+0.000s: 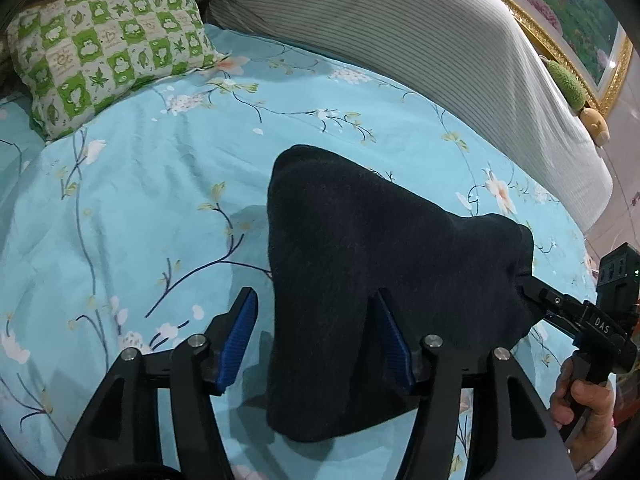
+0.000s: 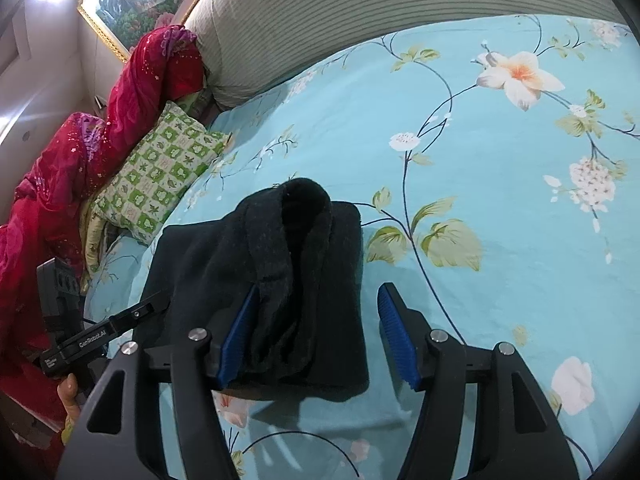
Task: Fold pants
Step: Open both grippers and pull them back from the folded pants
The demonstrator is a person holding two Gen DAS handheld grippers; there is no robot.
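The black pants [image 1: 380, 264] lie folded in a thick bundle on the light blue floral bed sheet [image 1: 140, 220]. My left gripper [image 1: 316, 312] is open, and the near part of the bundle lies between its blue pads. My right gripper [image 2: 320, 312] is open too, with the pants [image 2: 288, 280] between its fingers, close against the left pad [image 2: 240, 332]. In the left wrist view the right gripper's black fingers [image 1: 536, 296] reach the bundle's right edge. In the right wrist view the left gripper's fingers [image 2: 148, 312] reach its left edge.
A green checked pillow [image 1: 108, 44] lies at the far left of the bed. A grey striped bolster [image 1: 400, 40] runs along the far side under a gold-framed picture [image 1: 560, 0]. A red quilt [image 2: 80, 140] is piled beside the pillow.
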